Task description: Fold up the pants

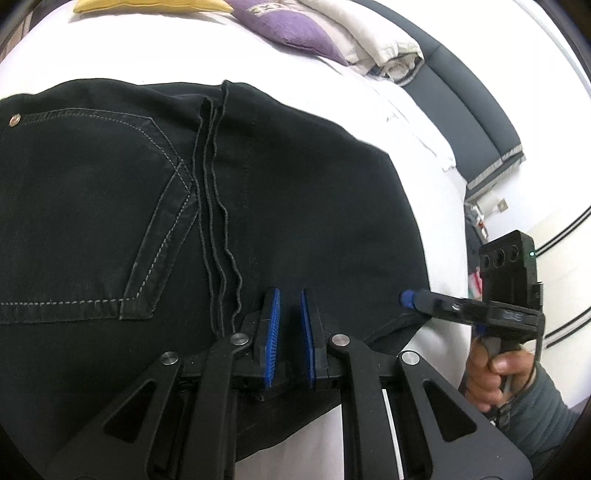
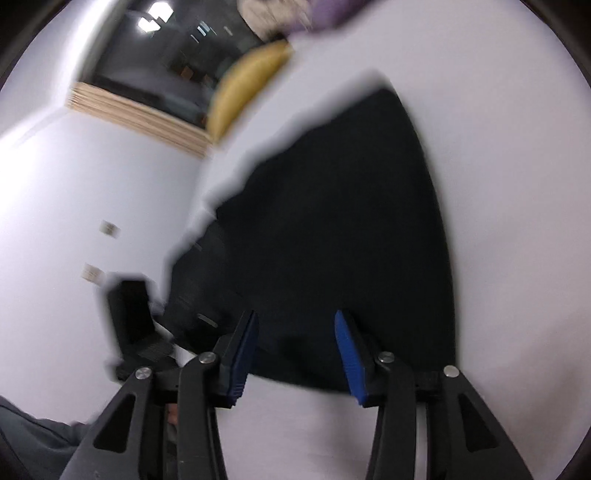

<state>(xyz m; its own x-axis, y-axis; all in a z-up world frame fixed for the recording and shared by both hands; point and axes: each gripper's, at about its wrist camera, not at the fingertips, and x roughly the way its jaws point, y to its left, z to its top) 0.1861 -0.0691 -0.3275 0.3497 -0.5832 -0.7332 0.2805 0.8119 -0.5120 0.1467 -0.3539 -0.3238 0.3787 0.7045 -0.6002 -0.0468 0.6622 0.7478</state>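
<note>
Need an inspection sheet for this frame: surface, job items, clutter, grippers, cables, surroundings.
Surface: white bed sheet, bare around the garment.
Job's things: black pants lying flat, back pocket up, hemmed edges laid across the middle.
Clutter: yellow cushion, purple cushion and folded pale bedding at the far end.
Grippers: left gripper shut, low over the pants, no cloth seen between the pads; right gripper open at the pants' near edge, nothing gripped.
Cables: thin cord at the right hand.
Surroundings: dark bed frame, white wall, dark window.
</note>
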